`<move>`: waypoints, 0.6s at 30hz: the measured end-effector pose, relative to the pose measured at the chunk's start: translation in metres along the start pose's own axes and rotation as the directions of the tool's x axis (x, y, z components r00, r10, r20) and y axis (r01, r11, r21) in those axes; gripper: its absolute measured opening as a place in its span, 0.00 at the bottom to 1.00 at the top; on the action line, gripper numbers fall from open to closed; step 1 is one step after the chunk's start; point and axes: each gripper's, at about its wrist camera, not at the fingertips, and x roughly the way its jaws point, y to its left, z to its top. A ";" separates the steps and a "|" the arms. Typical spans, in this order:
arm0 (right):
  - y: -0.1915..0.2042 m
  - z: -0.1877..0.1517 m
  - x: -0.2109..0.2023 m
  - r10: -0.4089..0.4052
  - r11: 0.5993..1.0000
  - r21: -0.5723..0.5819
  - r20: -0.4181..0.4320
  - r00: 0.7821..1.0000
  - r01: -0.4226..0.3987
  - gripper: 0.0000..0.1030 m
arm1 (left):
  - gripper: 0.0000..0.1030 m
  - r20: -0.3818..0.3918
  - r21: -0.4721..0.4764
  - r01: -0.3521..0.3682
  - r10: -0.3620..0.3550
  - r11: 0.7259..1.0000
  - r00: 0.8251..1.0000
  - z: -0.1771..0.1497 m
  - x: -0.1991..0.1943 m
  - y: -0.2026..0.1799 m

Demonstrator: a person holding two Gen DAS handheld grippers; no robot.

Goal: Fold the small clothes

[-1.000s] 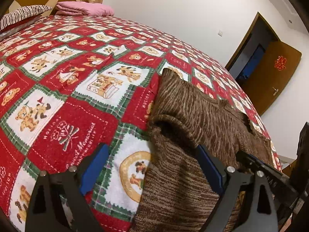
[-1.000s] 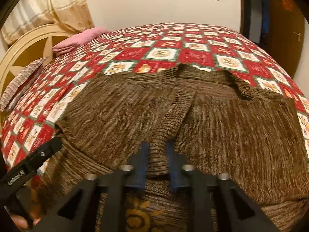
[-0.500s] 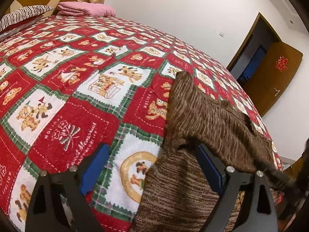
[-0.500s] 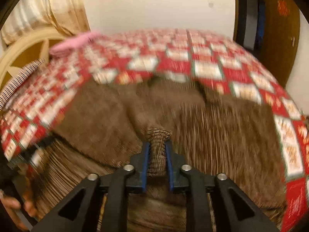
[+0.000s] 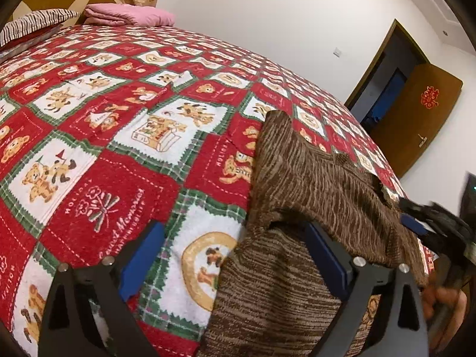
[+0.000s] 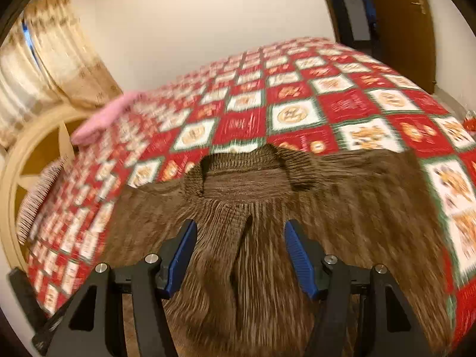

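A brown knit sweater (image 6: 342, 208) lies on the red Christmas bedspread (image 6: 342, 104), its neckline (image 6: 247, 163) toward the far side. Its left part is folded inward over the body. My right gripper (image 6: 241, 238) is open and empty, its blue pads just above the sweater below the collar. In the left wrist view the sweater (image 5: 312, 184) lies at right with the folded flap on top. My left gripper (image 5: 235, 250) is open and empty at the sweater's left edge, over the bedspread (image 5: 119, 148). The right gripper (image 5: 431, 223) shows at the far right.
A pink folded cloth (image 5: 128, 15) and a striped pillow (image 5: 38, 20) lie at the headboard end. A brown door (image 5: 416, 119) stands open beyond the bed's right side. Curtains (image 6: 59, 68) hang behind the headboard.
My right gripper carried the sleeve inward over the sweater body, then opened and let it go. The right view is blurred from motion. My left gripper stayed open and barely moved.
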 end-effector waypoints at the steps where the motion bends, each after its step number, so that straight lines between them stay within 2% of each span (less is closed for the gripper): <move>1: 0.003 0.002 0.014 -0.016 1.000 -0.021 -0.027 1.000 0.015 0.44 | 0.96 -0.001 0.000 0.002 -0.002 1.000 1.000 0.000 0.000 0.000; 2: 0.009 0.001 0.028 -0.038 0.998 -0.057 -0.060 0.997 0.035 0.35 | 0.96 -0.001 -0.001 0.005 -0.005 1.000 1.000 0.000 0.000 0.001; 3: 0.015 -0.001 0.036 -0.054 0.995 -0.093 -0.078 0.996 0.047 0.18 | 0.96 0.001 -0.003 0.009 -0.009 1.000 1.000 0.000 0.000 0.001; 4: 0.024 -0.004 0.040 -0.085 0.986 -0.152 -0.071 0.994 0.073 0.09 | 0.96 0.000 -0.005 0.012 -0.012 1.000 1.000 0.000 0.000 0.002; 5: 0.035 -0.004 0.040 -0.112 0.971 -0.216 -0.051 0.992 0.099 0.07 | 0.96 0.001 -0.007 0.016 -0.016 1.000 1.000 0.000 0.000 0.002; 7: 0.045 -0.001 0.032 -0.141 0.955 -0.265 -0.003 0.990 0.135 0.07 | 0.97 0.002 -0.009 0.020 -0.020 1.000 1.000 0.000 0.000 0.003; 8: 0.047 0.004 0.022 -0.151 0.950 -0.268 0.047 0.987 0.158 0.06 | 0.97 0.003 -0.007 0.018 -0.018 1.000 1.000 0.000 0.000 0.002; 11: 0.044 0.014 0.007 -0.181 0.933 -0.288 0.144 0.973 0.216 0.06 | 0.97 0.000 0.002 0.007 -0.007 1.000 1.000 -0.001 0.001 0.000; 14: 0.037 0.013 0.017 -0.204 0.920 -0.316 0.126 0.971 0.234 0.09 | 0.97 0.001 0.000 0.009 -0.009 1.000 1.000 0.000 0.001 0.000; 16: 0.028 0.012 0.028 -0.265 0.913 -0.301 0.070 0.962 0.274 0.11 | 0.97 0.001 0.000 0.010 -0.010 1.000 1.000 0.000 0.001 0.000; 18: 0.012 0.010 0.017 -0.249 0.945 -0.202 0.068 0.966 0.258 0.11 | 0.97 0.001 0.001 0.008 -0.008 1.000 1.000 0.000 0.001 0.000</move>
